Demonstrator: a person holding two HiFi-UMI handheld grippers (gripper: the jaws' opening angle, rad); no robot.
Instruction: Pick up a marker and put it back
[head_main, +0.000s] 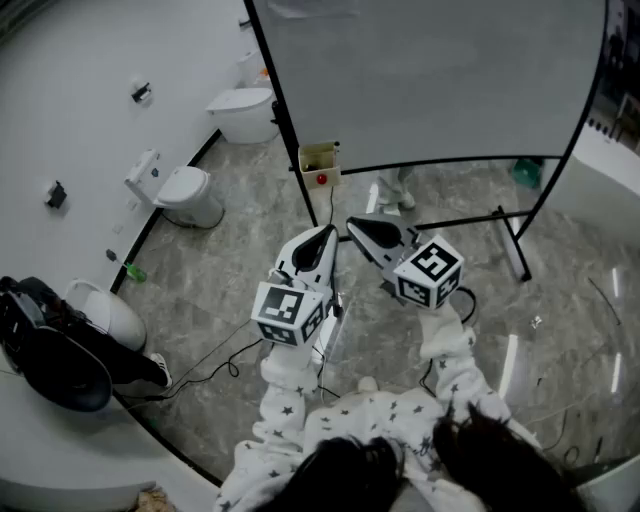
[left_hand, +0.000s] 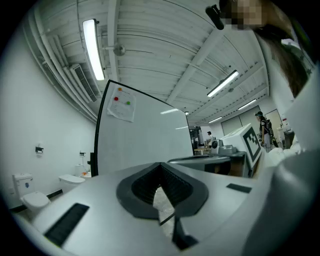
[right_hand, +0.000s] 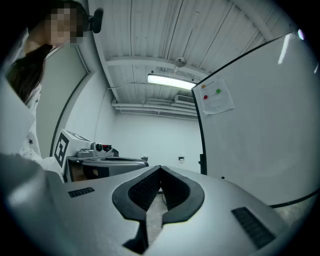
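Both grippers were held shut and empty: the left gripper (head_main: 325, 237) had its jaws closed tip to tip, and the right gripper (head_main: 355, 227) was likewise closed with nothing between the pads. In the head view the left one was aimed toward one o'clock and the right one toward ten o'clock, so the two tips were brought near each other but kept apart. A marker could not be made out in any view, so its place, its long axis and the way it pointed could not be told. At twelve o'clock from the tips, a small open box (head_main: 318, 165) with a red dot on its front was seen at the lower left corner of the whiteboard (head_main: 430, 80). A sheet of paper (left_hand: 121, 104) with a red and a green dot was fixed near the board's upper corner. At ten o'clock two toilets (head_main: 185, 195) were lined along the white wall, on the marbled floor (head_main: 230, 280). Star-patterned sleeves (head_main: 285, 400) were seen at six o'clock.
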